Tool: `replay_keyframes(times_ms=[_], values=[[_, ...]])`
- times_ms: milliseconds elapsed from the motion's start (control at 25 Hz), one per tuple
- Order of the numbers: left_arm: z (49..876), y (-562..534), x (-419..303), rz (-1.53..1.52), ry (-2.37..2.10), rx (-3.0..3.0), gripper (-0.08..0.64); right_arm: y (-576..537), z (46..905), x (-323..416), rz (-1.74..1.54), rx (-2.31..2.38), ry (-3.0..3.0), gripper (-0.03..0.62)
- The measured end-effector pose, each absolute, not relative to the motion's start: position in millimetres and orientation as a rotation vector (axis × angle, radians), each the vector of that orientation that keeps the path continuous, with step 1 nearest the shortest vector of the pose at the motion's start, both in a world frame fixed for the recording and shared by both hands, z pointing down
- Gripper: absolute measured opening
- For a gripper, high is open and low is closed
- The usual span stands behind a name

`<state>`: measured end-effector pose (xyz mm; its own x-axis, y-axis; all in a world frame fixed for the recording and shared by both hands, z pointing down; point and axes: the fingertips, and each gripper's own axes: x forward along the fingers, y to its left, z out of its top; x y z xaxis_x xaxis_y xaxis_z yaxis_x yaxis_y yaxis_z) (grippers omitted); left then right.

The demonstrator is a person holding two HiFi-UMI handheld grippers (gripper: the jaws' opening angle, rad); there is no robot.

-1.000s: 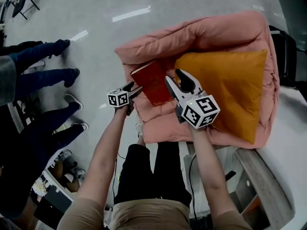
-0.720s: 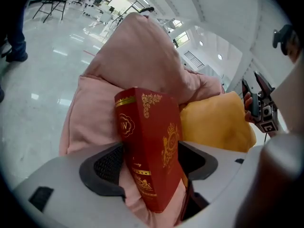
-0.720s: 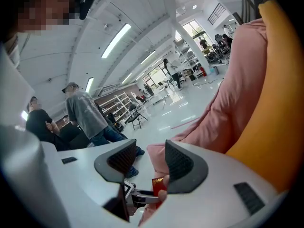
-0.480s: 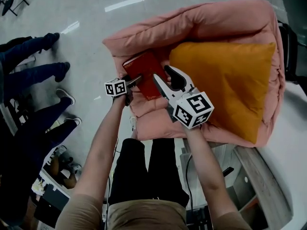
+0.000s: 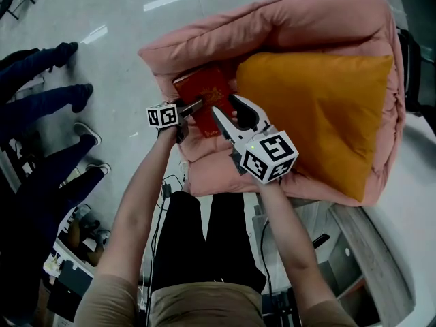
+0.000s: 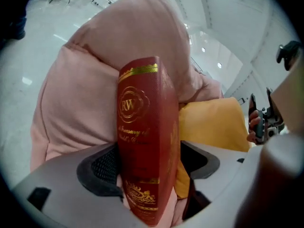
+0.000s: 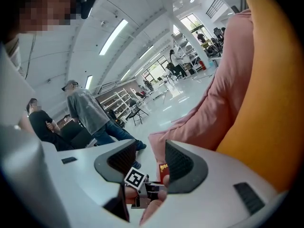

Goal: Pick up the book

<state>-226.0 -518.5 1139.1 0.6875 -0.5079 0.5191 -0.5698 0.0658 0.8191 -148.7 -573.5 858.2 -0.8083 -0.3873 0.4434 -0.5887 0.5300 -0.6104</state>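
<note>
Book (image 5: 204, 95): red, hardbound, gilt lettering on the spine. It lies on the pink quilt (image 5: 327, 19), close to the quilt's left edge, with the orange pillow (image 5: 320, 114) beside it on the right. It has not been lifted.

Left gripper (image 5: 194, 107): at the book's near-left edge, facing the spine. Its own view shows the spine standing between the two jaws, one cover toward each pad. The jaws have just been opening and are spread wide. The pads flank the covers but no clamping shows, so I judge the book enclosed but not yet held. The gripper appears turned so the jaws straddle the book's thickness rather than its width. That is the only dimension the opening could take.

Right gripper (image 5: 228, 107): at the book's near-right edge, beside the pillow. Its jaws are apart with nothing between them. Through the gap only the other gripper's marker cube and a corner of the book show, farther off. I judge it is there to steady the volume.

Support: the quilt is soft and folded. A lower jaw can probably press into it to get under the cover. The same give may let the book shift as the jaws close.

Surroundings: several people's legs (image 5: 41, 101) stand on the floor (image 5: 122, 19) beyond the quilt's left edge, well apart from the work.
</note>
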Motion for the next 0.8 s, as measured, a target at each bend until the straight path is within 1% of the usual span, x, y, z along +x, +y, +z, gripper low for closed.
replay_keyframes(times_ms=[160, 320, 440, 560, 640, 800], values=[[1112, -526, -215, 0.062, -0.908, 1.645, 0.383, -568, 857, -153, 1.152, 0.805, -2.524, 0.198], [1099, -524, -208, 0.066, -0.892, 1.627, 0.367, -563, 857, -156, 1.165, 0.809, -2.524, 0.198], [1094, -526, -201, 0.104, -0.866, 1.624, 0.367, -560, 856, -159, 1.183, 0.816, -2.521, 0.198], [1099, -537, -197, -0.043, -0.851, 1.477, 0.364, -556, 859, -159, 1.2, 0.824, -2.515, 0.198], [1102, -542, -197, -0.112, -0.846, 1.398, 0.333, -551, 860, -160, 1.209, 0.825, -2.513, 0.198], [1107, -544, -194, -0.018, -0.832, 1.433, 0.33, -549, 862, -167, 1.229, 0.844, -2.508, 0.19]])
